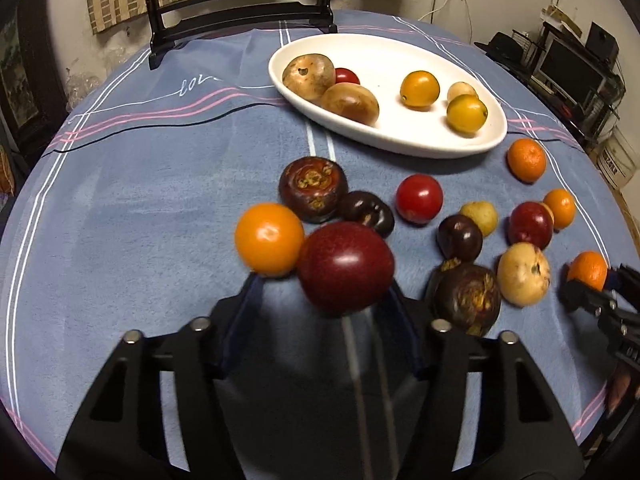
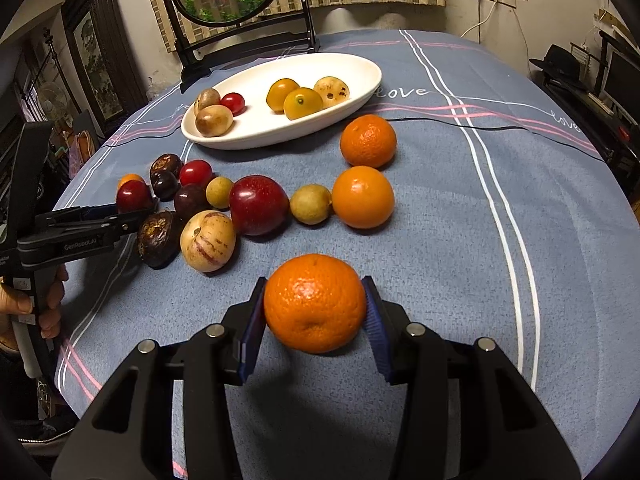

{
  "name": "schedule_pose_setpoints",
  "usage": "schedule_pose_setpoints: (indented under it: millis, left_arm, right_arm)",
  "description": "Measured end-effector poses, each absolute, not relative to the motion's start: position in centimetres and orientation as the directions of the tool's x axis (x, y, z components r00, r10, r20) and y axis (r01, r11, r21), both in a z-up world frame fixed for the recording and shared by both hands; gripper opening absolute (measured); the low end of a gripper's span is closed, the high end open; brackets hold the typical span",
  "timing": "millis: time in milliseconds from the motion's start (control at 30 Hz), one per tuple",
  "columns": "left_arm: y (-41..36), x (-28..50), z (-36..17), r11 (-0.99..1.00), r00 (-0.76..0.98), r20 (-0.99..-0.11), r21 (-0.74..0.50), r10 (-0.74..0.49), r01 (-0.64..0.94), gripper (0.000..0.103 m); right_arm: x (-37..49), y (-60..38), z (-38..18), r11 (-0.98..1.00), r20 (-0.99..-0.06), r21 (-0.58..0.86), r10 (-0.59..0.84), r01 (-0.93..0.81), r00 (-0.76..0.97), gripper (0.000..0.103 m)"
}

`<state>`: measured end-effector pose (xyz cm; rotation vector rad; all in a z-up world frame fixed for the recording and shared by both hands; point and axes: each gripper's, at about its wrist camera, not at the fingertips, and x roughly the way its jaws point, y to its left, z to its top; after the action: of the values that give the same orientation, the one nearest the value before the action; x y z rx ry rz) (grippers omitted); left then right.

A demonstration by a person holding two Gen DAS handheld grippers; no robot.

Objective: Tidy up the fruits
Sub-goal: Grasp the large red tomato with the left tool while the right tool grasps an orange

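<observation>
A dark red plum sits low at centre of the left view, an orange tomato touching its left. A white oval dish at upper centre holds six fruits. A dimpled mandarin sits low-centre in the right view.

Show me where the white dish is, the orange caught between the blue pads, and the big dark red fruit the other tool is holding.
White dish (image 2: 360, 65): right wrist view, bare inner surface near its right end.
Orange (image 2: 315, 303): right wrist view, middle of its peel.
Dark red fruit (image 1: 346, 267): left wrist view, middle of its skin.
</observation>
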<state>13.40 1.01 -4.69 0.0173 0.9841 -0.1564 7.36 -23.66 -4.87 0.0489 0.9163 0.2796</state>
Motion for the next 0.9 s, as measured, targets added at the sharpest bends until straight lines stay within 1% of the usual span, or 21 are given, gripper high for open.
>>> schedule_pose_setpoints:
  millis: [267,367,400,467,533,600,633,700,767,867,900]
  left_arm:
    - [2.9,11.3,-4.3,0.982,0.536,-0.826,-0.108,-0.175,0.154,0.056]
    - [3.2,11.1,-4.3,0.981,0.527,-0.83,-0.124,-0.183,0.146,0.058]
    - [3.2,11.2,-4.2,0.98,0.526,-0.829,-0.133,-0.19,0.145,0.061]
    - [3.0,11.2,-4.2,0.976,0.523,-0.826,-0.156,-0.212,0.149,0.064]
    - [2.8,11.4,-4.2,0.978,0.522,-0.827,-0.156,-0.208,0.142,0.064]
    - [2.5,11.8,-4.4,0.978,0.52,-0.828,-0.159,-0.207,0.137,0.061]
    - [2.4,11.9,-4.5,0.98,0.525,-0.828,-0.147,-0.196,0.133,0.061]
    - [1.8,11.7,-4.5,0.978,0.531,-0.823,-0.135,-0.201,0.162,0.043]
    - [1.2,11.2,-4.6,0.978,0.541,-0.822,-0.09,-0.179,0.188,0.043]
    - [1.1,10.6,-4.6,0.977,0.539,-0.824,-0.074,-0.174,0.202,0.043]
    - [1.2,10.4,-4.6,0.976,0.534,-0.827,-0.074,-0.175,0.205,0.045]
  right_arm:
    - [7.3,-23.6,-4.9,0.964,-0.776,0.153,0.254,-0.219,0.577,0.047]
    - [7.3,-23.6,-4.9,0.964,-0.777,0.15,0.251,-0.218,0.577,0.047]
    - [7.3,-23.6,-4.9,0.965,-0.778,0.148,0.249,-0.217,0.577,0.047]
    - [7.2,-23.5,-4.9,0.966,-0.78,0.141,0.244,-0.218,0.577,0.047]
    - [7.2,-23.4,-4.9,0.967,-0.781,0.135,0.239,-0.218,0.577,0.047]
    - [7.2,-23.4,-4.9,0.967,-0.782,0.133,0.236,-0.215,0.577,0.047]
    - [7.2,-23.3,-4.9,0.968,-0.782,0.13,0.234,-0.215,0.577,0.046]
    - [7.1,-23.3,-4.9,0.968,-0.782,0.127,0.233,-0.218,0.578,0.046]
    - [7.2,-23.3,-4.9,0.968,-0.783,0.126,0.232,-0.218,0.577,0.046]
    - [7.1,-23.3,-4.9,0.969,-0.784,0.113,0.224,-0.221,0.578,0.046]
    - [7.1,-23.2,-4.9,0.969,-0.785,0.111,0.222,-0.221,0.578,0.046]
